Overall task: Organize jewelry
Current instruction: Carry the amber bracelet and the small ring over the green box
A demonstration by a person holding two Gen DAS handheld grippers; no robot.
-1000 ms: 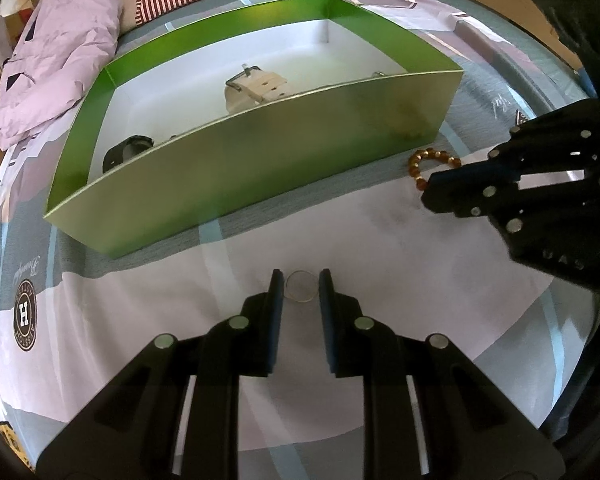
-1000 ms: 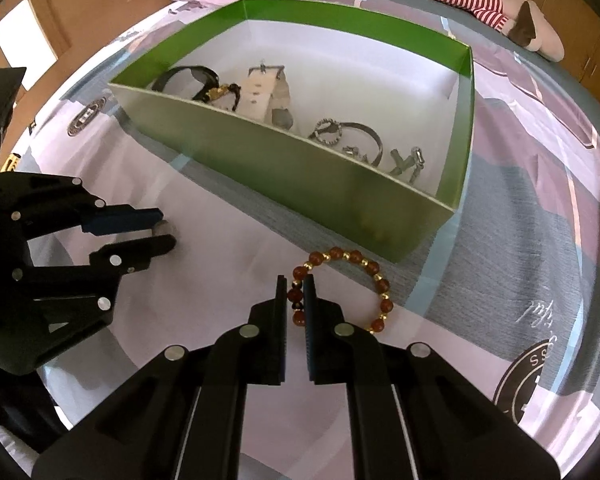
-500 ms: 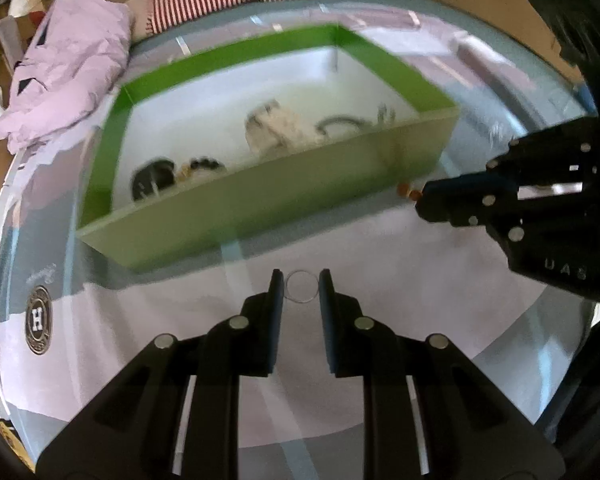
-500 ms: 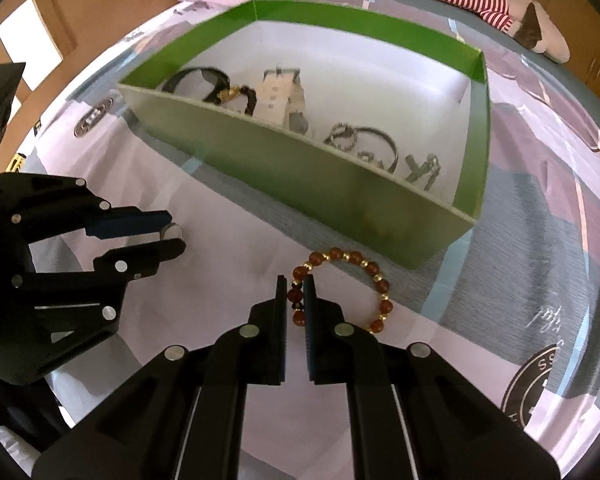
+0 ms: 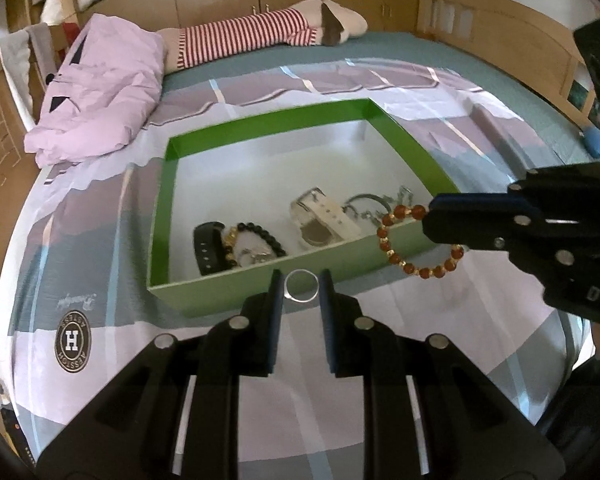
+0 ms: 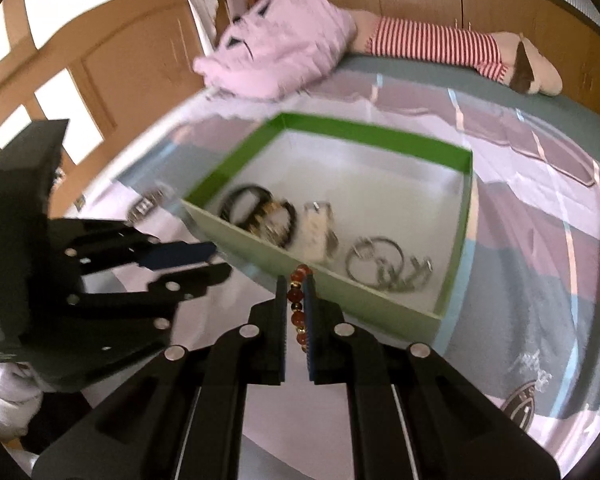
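Observation:
A green box (image 5: 256,284) with a white floor stands on the bed and holds several watches and bracelets; it also shows in the right wrist view (image 6: 458,264). My left gripper (image 5: 301,280) is shut on a thin silver ring (image 5: 301,286), held above the bedspread just before the box's near wall. My right gripper (image 6: 298,284) is shut on an amber bead bracelet (image 6: 297,304), lifted clear of the bed. In the left wrist view the bracelet (image 5: 416,268) hangs from the right gripper (image 5: 430,216) at the box's near right corner.
A pink garment (image 5: 100,92) and a red-striped soft toy (image 5: 260,36) lie at the far side of the bed. Wooden bed rails (image 5: 500,28) and cabinets surround it. The patterned bedspread (image 5: 72,336) lies under the box.
Both grippers have risen off the bedspread, the left carrying the ring and the right carrying the bead bracelet. Both now look down into the box from higher up.

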